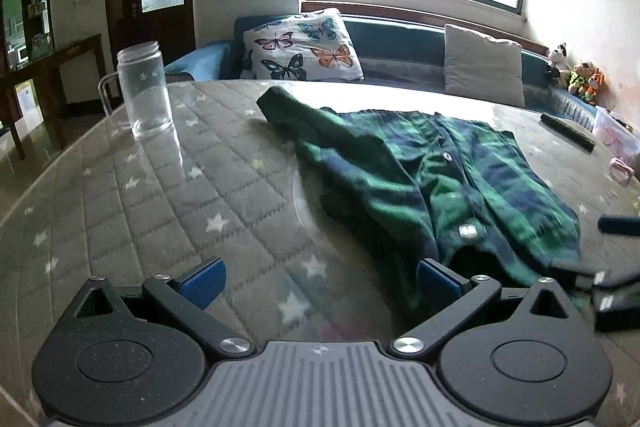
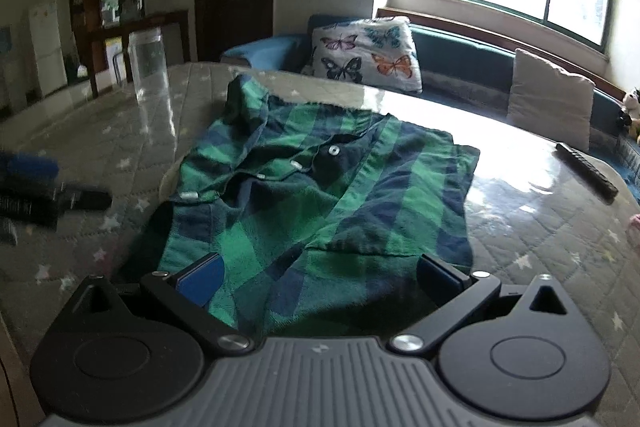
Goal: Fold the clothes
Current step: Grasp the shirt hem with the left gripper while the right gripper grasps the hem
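A green and navy checked shirt [image 1: 432, 187] lies partly folded on the quilted table top, buttons facing up; the same shirt [image 2: 320, 195] fills the middle of the right wrist view. My left gripper [image 1: 320, 281] stands open at the shirt's near left edge, its right blue pad touching the hem, with only table between the fingers. My right gripper [image 2: 320, 277] is open too, low over the shirt's near hem, cloth lying between its blue pads without being pinched. The other gripper shows as a dark blur at the right edge of the left view [image 1: 616, 291] and the left edge of the right view [image 2: 36, 195].
A glass jar with a handle [image 1: 146, 89] stands at the table's far left. A black remote [image 1: 568, 131] lies at the far right, near a pink object [image 1: 622, 169]. Behind the table runs a blue bench with a butterfly cushion [image 1: 304, 45], a grey cushion [image 1: 482, 65] and soft toys [image 1: 576, 75].
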Demonstrator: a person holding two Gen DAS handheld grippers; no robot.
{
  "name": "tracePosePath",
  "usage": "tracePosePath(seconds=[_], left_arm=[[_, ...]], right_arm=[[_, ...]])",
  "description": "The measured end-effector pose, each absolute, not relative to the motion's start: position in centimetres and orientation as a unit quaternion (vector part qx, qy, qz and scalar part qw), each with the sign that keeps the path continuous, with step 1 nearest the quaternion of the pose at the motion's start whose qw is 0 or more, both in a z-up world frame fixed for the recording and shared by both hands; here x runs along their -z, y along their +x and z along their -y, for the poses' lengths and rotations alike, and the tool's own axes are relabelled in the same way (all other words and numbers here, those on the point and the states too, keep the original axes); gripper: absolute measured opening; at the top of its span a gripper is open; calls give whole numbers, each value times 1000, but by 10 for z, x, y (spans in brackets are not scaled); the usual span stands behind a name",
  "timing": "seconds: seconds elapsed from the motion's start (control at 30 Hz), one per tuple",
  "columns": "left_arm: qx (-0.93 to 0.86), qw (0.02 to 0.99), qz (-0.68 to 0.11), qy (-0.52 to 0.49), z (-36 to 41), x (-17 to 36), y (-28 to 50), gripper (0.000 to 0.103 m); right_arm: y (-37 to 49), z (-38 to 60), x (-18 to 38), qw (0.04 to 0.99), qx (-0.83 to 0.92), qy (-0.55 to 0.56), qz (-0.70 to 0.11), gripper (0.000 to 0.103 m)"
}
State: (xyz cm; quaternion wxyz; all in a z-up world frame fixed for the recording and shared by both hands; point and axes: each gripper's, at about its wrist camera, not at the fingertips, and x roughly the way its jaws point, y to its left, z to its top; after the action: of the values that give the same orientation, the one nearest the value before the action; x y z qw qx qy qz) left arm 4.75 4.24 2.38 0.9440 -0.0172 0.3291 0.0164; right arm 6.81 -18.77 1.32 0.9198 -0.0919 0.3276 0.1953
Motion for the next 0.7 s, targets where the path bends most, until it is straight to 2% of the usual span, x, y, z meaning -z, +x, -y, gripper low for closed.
tracePosePath(seconds=[0.17,0.4,0.53,0.7], left_arm=[[-16,945,-327,-14,-39,-32,84,103],[-10,943,-332,-8,-29,-39,146,103],[-12,941,-338,-3,-19,-34,177,102],[-12,934,-356,9,-13,-22,212,91]], right_arm=[[77,183,-3,909,-205,-106,-347,103],[106,196,-19,914,-205,-80,-342,103],[135,200,-24,919,-189,-79,-336,98],[184,204,-22,920,-172,-63,-345,92]])
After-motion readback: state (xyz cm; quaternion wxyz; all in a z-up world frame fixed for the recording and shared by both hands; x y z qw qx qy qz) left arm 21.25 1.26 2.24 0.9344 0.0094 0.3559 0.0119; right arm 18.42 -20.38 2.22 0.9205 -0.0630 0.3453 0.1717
